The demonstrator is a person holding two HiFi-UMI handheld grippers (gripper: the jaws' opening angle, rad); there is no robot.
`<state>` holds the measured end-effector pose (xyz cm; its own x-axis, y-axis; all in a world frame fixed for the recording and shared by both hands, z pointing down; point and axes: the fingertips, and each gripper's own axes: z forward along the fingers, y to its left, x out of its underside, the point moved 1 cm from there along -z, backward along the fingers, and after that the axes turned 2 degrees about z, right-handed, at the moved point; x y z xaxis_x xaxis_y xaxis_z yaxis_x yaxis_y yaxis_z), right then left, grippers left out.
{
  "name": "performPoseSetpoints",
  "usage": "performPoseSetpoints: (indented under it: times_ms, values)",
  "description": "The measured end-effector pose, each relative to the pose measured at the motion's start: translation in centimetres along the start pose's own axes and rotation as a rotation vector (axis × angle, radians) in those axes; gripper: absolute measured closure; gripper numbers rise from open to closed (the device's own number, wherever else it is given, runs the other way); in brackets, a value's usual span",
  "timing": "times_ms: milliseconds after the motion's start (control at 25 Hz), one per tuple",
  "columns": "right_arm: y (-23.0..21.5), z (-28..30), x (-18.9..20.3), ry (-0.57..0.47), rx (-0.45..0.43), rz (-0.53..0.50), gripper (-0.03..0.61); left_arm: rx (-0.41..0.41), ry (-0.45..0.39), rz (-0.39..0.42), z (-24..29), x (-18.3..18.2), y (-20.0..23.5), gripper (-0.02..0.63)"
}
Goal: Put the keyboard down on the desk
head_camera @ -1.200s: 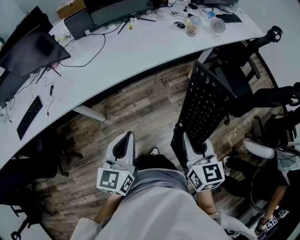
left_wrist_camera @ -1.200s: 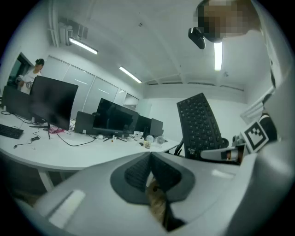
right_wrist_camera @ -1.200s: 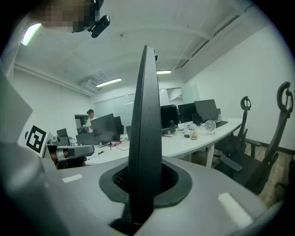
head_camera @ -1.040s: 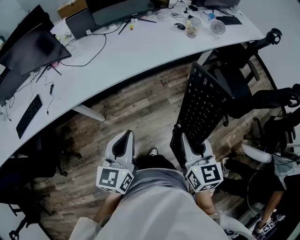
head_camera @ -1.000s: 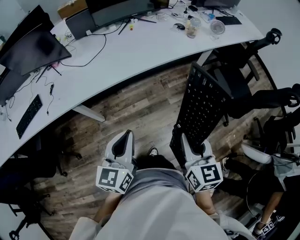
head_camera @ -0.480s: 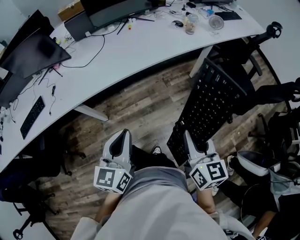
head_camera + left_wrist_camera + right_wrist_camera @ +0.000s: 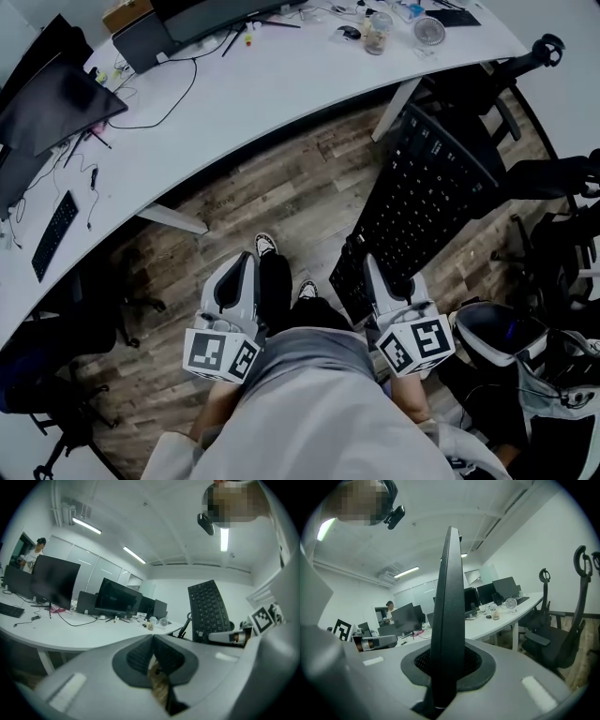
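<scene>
A black keyboard [image 7: 422, 202] stands on end over the wooden floor, short of the white curved desk [image 7: 281, 84]. My right gripper [image 7: 373, 274] is shut on its lower end. In the right gripper view the keyboard [image 7: 449, 616] shows edge-on, clamped between the pads of my right gripper [image 7: 447, 667]. My left gripper [image 7: 240, 281] hangs beside my left hip, shut with nothing in it. Its jaws [image 7: 152, 641] meet in the left gripper view, where the keyboard [image 7: 208, 609] rises at the right.
Monitors [image 7: 56, 98], cables, a jar [image 7: 378, 33] and a small fan [image 7: 429, 30] sit on the desk, with a second keyboard [image 7: 54, 234] at its left end. Office chairs [image 7: 553, 187] crowd the right. My shoe [image 7: 265, 246] is on the floor ahead. A person [image 7: 32, 555] stands far off.
A foot has stepped forward between the grippers. The keyboard stays gripped, and its top has swung a little to the right. The left gripper keeps its pose.
</scene>
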<state>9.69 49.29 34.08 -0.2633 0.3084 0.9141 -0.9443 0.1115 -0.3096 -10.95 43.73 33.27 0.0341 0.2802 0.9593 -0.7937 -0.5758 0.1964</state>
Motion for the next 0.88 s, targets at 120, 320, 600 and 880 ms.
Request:
performPoseSetpoints:
  times_ms: [120, 320, 600, 880]
  values:
    - [-0.5, 0.9, -0.5, 0.005, 0.009, 0.003, 0.506, 0.015, -0.006, -0.004, 1.4, -0.6, 0.2, 0.614]
    - [-0.9, 3.3, -1.6, 0.006, 0.013, 0.004, 0.505, 0.036, 0.004, -0.010, 3.8, -1.1, 1.2, 0.614]
    - [-1.1, 7.7, -2.9, 0.024, 0.025, 0.008, 0.505, 0.043, 0.019, -0.021, 7.3, -2.5, 4.1, 0.614]
    - [-1.3, 11.6, -3.7, 0.033, 0.018, 0.034, 0.505, 0.054, 0.033, -0.031, 10.0, -3.3, 6.5, 0.614]
